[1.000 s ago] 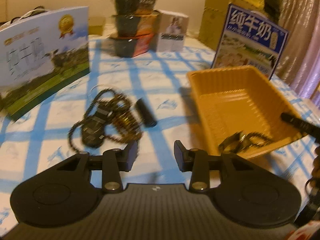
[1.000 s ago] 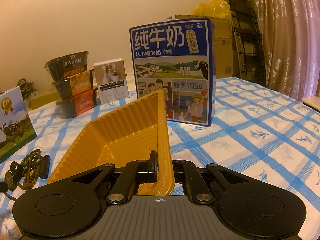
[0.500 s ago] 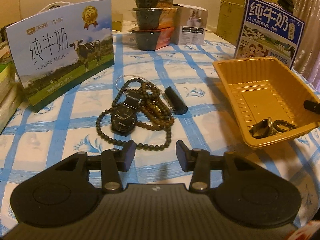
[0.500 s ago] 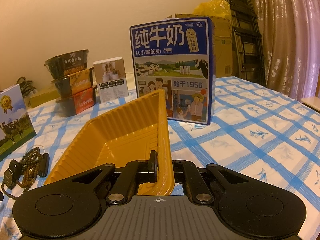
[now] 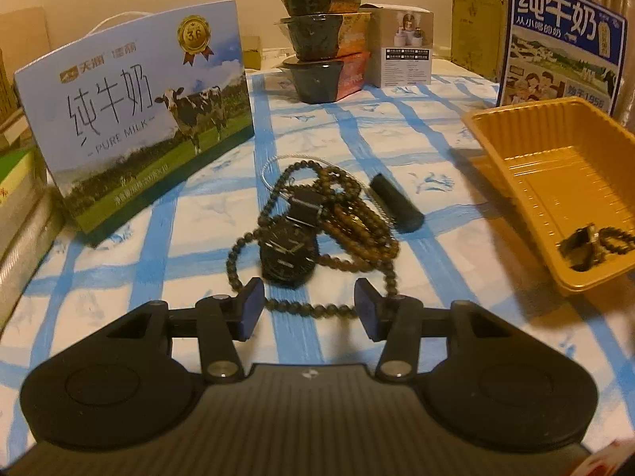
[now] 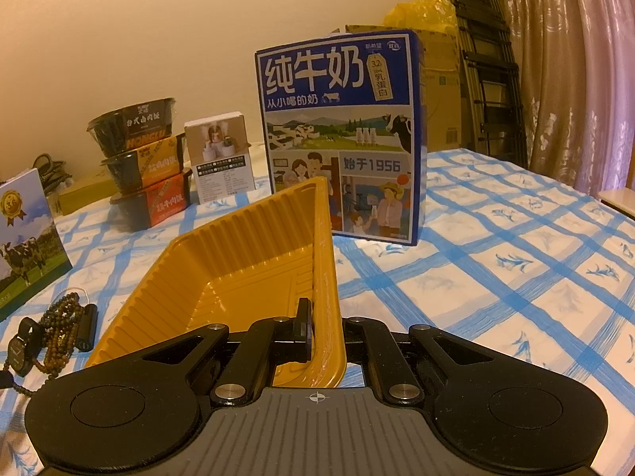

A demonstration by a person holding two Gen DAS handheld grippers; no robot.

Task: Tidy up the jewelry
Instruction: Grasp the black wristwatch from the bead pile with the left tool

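A black watch lies tangled with brown bead strings on the blue-checked cloth, and a small black cylinder rests just to their right. My left gripper hovers close above the near loop of beads. Its jaws are opening and nothing is gripped. The orange plastic tray on the right holds a ring-like piece and a short bead string. My right gripper is shut on the near right wall of the orange tray. The watch and beads show at that view's left edge.
A pale milk carton stands at the left. A blue milk carton stands behind the tray. Stacked food bowls and a small white box sit at the back. Cardboard boxes, a ladder and a curtain lie beyond.
My left gripper has swung away from the tray, settled over the watch and beads and sunk closer to them, with its jaws spreading wider. The right gripper and the tray have kept still.
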